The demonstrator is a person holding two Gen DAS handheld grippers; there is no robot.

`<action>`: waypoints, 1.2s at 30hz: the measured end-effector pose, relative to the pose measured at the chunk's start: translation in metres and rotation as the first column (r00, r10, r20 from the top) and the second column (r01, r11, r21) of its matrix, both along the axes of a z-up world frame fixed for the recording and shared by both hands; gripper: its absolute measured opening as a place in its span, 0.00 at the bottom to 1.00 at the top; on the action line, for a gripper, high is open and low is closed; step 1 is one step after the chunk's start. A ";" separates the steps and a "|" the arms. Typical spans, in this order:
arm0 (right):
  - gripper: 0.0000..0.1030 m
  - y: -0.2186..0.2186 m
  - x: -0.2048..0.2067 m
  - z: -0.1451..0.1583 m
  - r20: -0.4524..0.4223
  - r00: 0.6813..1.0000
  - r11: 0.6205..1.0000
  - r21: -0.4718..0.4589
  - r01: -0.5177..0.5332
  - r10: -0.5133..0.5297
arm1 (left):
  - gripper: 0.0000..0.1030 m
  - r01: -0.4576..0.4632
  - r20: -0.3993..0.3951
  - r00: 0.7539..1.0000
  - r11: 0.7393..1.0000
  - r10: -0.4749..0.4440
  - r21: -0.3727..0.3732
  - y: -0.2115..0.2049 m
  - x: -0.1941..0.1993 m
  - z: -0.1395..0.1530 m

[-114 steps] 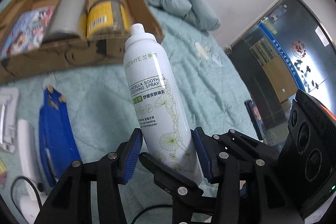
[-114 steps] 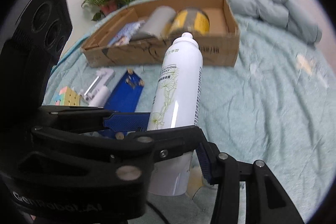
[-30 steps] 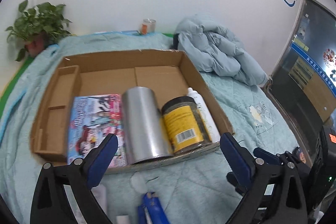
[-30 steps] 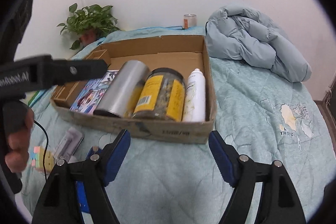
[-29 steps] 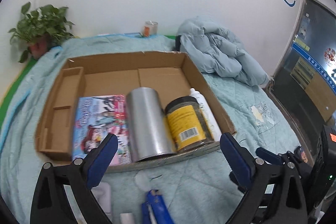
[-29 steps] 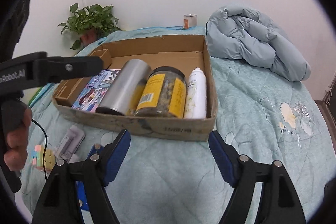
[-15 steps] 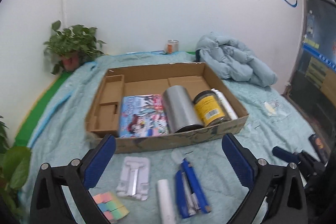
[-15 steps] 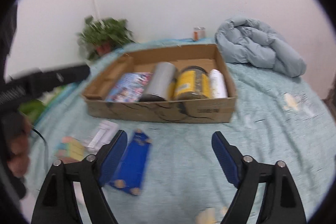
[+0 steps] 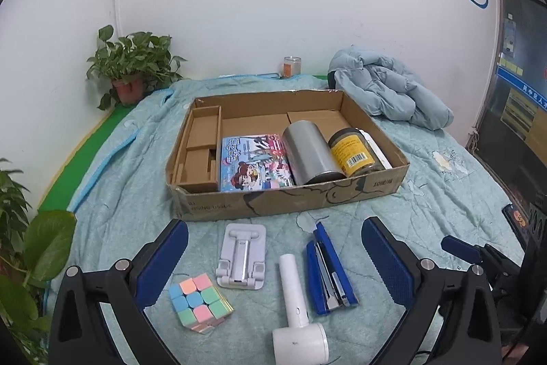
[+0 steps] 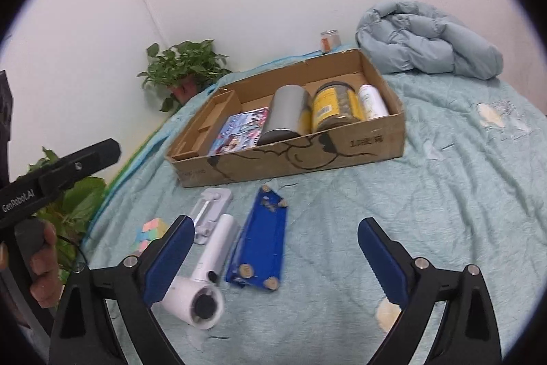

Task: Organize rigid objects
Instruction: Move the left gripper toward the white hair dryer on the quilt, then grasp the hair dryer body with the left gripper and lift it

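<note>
A cardboard box (image 9: 290,199) (image 10: 359,146) on the bed holds a picture book (image 9: 254,163), a silver can (image 9: 309,151), a yellow-labelled jar (image 9: 354,153) and a white spray bottle (image 10: 372,101). In front of it lie a pastel cube (image 9: 198,301), a white phone stand (image 9: 242,255), a white hand-held device (image 9: 297,313) and a blue stapler (image 9: 330,269) (image 10: 261,245). My left gripper (image 9: 273,265) is open and empty above these loose items. My right gripper (image 10: 277,255) is open and empty, above the stapler.
A light blue jacket (image 9: 389,91) lies behind the box on the right. A potted plant (image 9: 131,70) and a small jar (image 9: 291,65) stand by the wall. More leaves (image 9: 24,248) crowd the left edge. The teal quilt (image 10: 444,194) stretches right.
Both grippers let go of the spray bottle, which now lies in the box at its right end. Both have since pulled back and up, bringing the loose items in front into view.
</note>
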State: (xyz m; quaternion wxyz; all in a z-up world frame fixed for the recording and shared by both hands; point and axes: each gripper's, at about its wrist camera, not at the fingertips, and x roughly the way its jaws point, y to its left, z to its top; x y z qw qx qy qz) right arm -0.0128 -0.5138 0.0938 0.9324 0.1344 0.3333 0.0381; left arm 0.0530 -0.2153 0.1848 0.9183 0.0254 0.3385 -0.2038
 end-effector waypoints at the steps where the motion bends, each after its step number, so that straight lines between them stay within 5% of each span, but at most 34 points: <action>1: 0.94 0.005 0.000 0.000 0.011 1.000 1.000 -0.014 -0.016 0.017 | 0.99 -0.002 -0.006 1.000 1.000 0.002 -0.010 0.001 -0.003 -0.003; 11: 0.95 0.040 -0.014 -0.025 -0.007 0.986 0.983 -0.066 -0.169 0.168 | 0.99 0.009 -0.176 0.984 0.999 -0.018 -0.049 0.034 -0.015 -0.048; 13: 0.95 0.045 -0.016 -0.031 -0.034 0.974 0.974 -0.005 -0.226 0.226 | 0.99 -0.003 -0.205 0.979 0.999 -0.007 -0.050 0.044 -0.015 -0.058; 18: 0.94 0.069 -0.023 -0.037 -0.082 0.941 0.940 -0.074 -0.334 0.328 | 0.99 -0.005 -0.276 0.961 0.999 -0.009 -0.050 0.061 -0.022 -0.081; 22: 0.94 0.090 -0.020 -0.049 -0.160 0.908 0.901 -0.146 -0.409 0.387 | 0.98 0.042 -0.388 0.914 0.978 -0.121 -0.206 0.059 -0.029 -0.107; 31: 0.93 0.102 -0.013 -0.060 -0.226 0.879 0.889 -0.093 -0.449 0.420 | 0.66 0.081 -0.515 0.824 0.949 -0.236 -0.306 0.034 -0.014 -0.147; 36: 0.83 0.104 -0.013 -0.065 -0.233 0.876 0.885 -0.100 -0.454 0.423 | 0.64 0.153 -0.559 0.750 0.914 -0.355 -0.374 0.010 -0.017 -0.152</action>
